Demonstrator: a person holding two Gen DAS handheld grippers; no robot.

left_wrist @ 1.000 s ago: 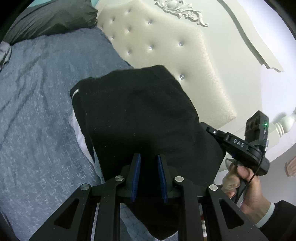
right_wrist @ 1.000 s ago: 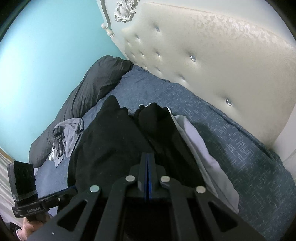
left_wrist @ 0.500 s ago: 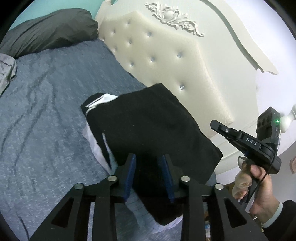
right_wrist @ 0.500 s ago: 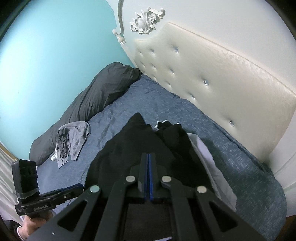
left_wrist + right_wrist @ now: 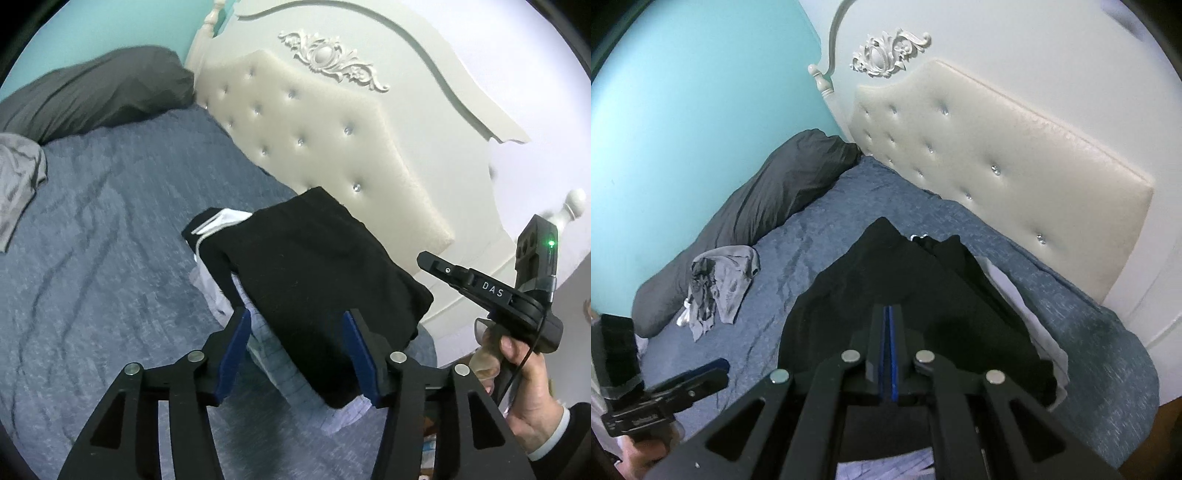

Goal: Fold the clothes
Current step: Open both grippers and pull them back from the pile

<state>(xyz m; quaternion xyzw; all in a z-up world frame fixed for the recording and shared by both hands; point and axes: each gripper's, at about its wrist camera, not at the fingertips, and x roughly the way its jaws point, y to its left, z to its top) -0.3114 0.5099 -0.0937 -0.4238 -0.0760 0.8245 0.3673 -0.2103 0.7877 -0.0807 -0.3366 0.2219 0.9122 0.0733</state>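
A folded black garment [image 5: 317, 291] is seen lying on a pale checked cloth [image 5: 280, 354] on the blue bed [image 5: 92, 280], near the tufted headboard [image 5: 325, 147] at two o'clock. The left gripper [image 5: 297, 354] is held wide open around its near edge, gripping nothing. The right gripper [image 5: 886, 354] is pressed shut, with nothing seen between its pads; a grey garment [image 5: 720, 284] is left at nine o'clock.

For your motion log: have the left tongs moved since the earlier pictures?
Yes. The left tongs opened and backed away from the tufted headboard, off the black garment.
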